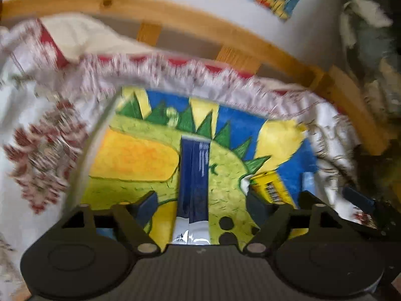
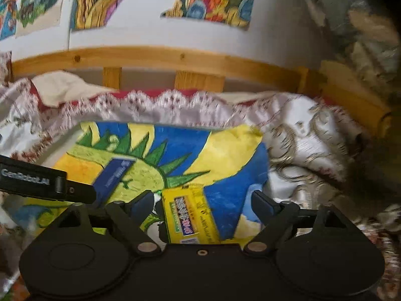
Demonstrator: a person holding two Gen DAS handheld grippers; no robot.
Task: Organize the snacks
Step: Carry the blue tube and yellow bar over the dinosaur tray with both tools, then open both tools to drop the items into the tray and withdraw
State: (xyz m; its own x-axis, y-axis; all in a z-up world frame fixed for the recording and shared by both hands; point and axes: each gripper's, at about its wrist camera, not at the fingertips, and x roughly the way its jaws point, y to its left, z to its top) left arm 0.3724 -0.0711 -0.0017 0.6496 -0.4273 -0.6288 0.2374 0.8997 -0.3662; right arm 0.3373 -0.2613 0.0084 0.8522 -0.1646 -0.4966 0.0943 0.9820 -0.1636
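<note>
1. Both tongs stand wide, with nothing pinched. The left tongs (image 1: 200,204) straddle a dark blue packet (image 1: 194,175), their pads clear of its sides. The right tongs (image 2: 204,202) straddle a yellow box (image 2: 189,215), again with a gap on each side.
2. Each snack lies flat on the dinosaur painting (image 1: 140,155), which serves as the sorting ground. The blue packet rests lengthwise across the dinosaur's green body; the yellow box sits just beside it, toward the painting's blue corner.
3. My judgement is that the wide jaws mean one of two things: a release just made, or an approach about to close. These views alone cannot settle which.
4. Placing the two snacks near each other on the painting suits the task, since it groups them in one spot apart from the rumpled lace cloth (image 2: 175,102) behind the painting.
5. Each tool points downward along its snack, which keeps the packet's long sides lined up with the pads, ready for a clean pinch if needed.
6. A wooden rail (image 2: 175,57) runs behind the painting, well apart from both snacks.
</note>
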